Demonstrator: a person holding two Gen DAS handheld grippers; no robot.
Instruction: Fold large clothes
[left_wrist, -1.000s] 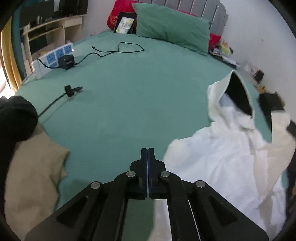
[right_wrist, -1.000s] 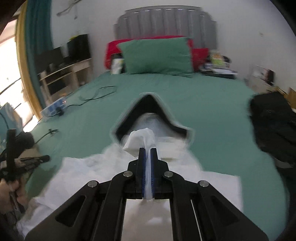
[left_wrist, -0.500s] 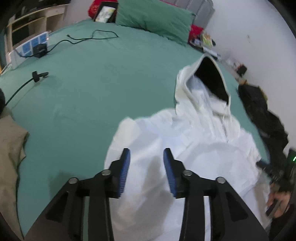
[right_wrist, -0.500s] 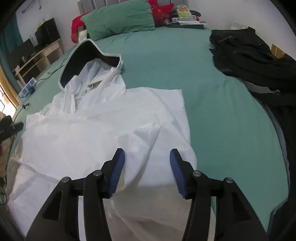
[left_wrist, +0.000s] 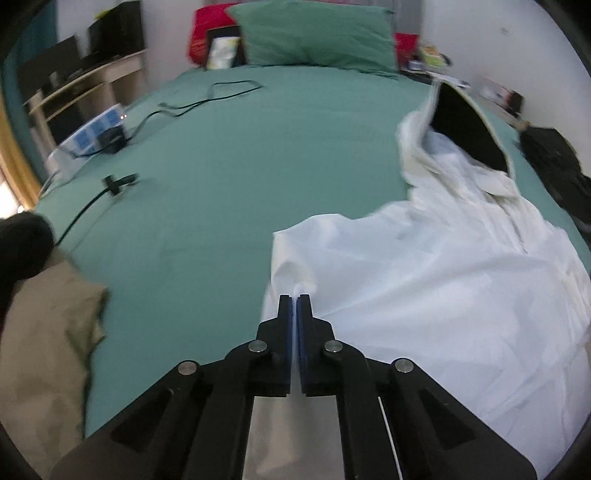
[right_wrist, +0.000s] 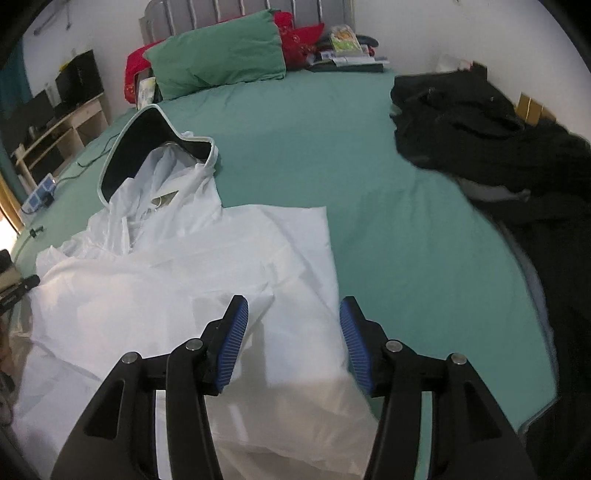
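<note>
A white hooded jacket (left_wrist: 436, 280) with a black-lined hood (left_wrist: 469, 129) lies spread on the green bed (left_wrist: 229, 177). My left gripper (left_wrist: 294, 301) is shut on the jacket's left edge, a fold of white cloth pinched between the pads. In the right wrist view the same jacket (right_wrist: 177, 273) lies flat, hood (right_wrist: 140, 147) pointing away. My right gripper (right_wrist: 291, 325) is open and empty, hovering just above the jacket's right side near its edge.
A black garment pile (right_wrist: 498, 125) lies on the bed's right side. A beige cloth (left_wrist: 40, 339) and a dark item (left_wrist: 18, 251) lie at the left. A power strip (left_wrist: 92, 136) with cables, a green pillow (left_wrist: 314, 37) and a shelf stand farther back.
The right gripper let go of the jacket and opened wide. The left gripper opened over the jacket's left side half a second ago and has now shut on its edge.
</note>
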